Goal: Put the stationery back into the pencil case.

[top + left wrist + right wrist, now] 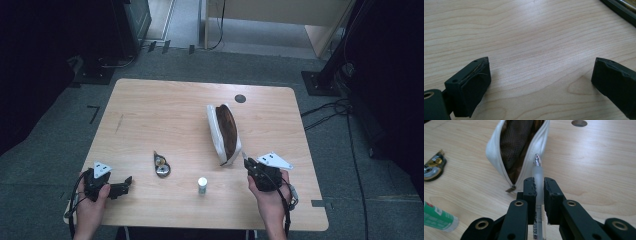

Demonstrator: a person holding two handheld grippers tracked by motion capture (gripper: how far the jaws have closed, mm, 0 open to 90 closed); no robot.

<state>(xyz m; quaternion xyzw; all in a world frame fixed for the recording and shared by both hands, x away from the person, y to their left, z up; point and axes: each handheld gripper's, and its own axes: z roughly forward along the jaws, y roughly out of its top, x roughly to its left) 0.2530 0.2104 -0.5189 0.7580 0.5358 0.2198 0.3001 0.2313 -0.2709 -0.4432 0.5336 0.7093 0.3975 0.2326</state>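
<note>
The right gripper (538, 185) is clamped on a frosted pen (537, 173), its tip pointing toward the open mouth of a white pencil case (496, 150) that lies just beyond it, right of the bench's (165, 115) middle. The left gripper (539, 77) sits wide open and empty at the near left. A glue stick (202, 185) stands at the near edge, with a small round tape measure (161, 165) left of it

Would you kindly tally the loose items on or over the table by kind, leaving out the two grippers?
Pouches: 1, the open white pouch
Pens: 1, the pen clamped in the right gripper
Glue sticks: 1, the glue stick
Tape dispensers: 1, the small round dispenser
Total: 4
</note>
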